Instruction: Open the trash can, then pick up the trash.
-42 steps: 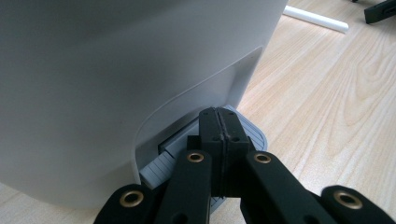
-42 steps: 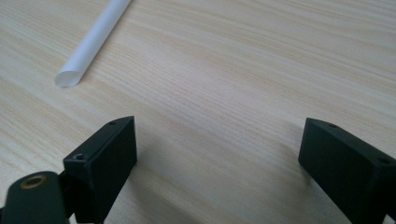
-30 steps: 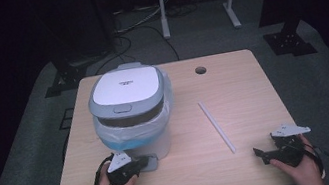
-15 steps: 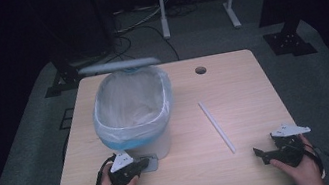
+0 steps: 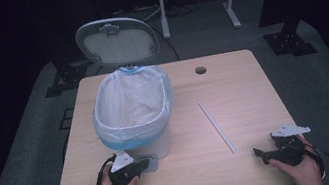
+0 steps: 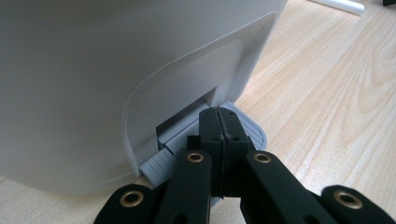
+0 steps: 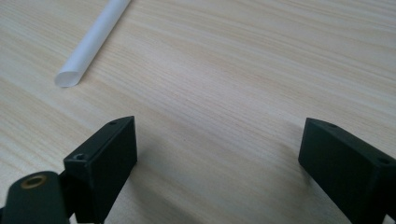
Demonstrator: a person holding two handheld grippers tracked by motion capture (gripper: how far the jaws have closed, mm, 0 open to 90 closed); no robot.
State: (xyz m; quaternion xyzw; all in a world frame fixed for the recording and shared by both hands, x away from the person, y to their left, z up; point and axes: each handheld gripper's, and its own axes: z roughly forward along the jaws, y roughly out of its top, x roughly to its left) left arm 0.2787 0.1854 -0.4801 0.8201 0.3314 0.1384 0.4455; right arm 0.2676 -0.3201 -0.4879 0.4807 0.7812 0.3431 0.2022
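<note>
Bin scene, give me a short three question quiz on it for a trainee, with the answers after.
1. True or false: the bin's lid stands open.
2. What does the shut left gripper press on? A) the straw B) the pedal C) the bag
3. Fill in: the right gripper has its jaws ____ over the bare table.

Key:
1. True. The lid is tipped up behind the bin, and the white bag inside shows.
2. B. Its closed tips rest on the grey pedal at the bin's foot.
3. Open. Nothing lies between them; the straw lies apart, ahead.
</note>
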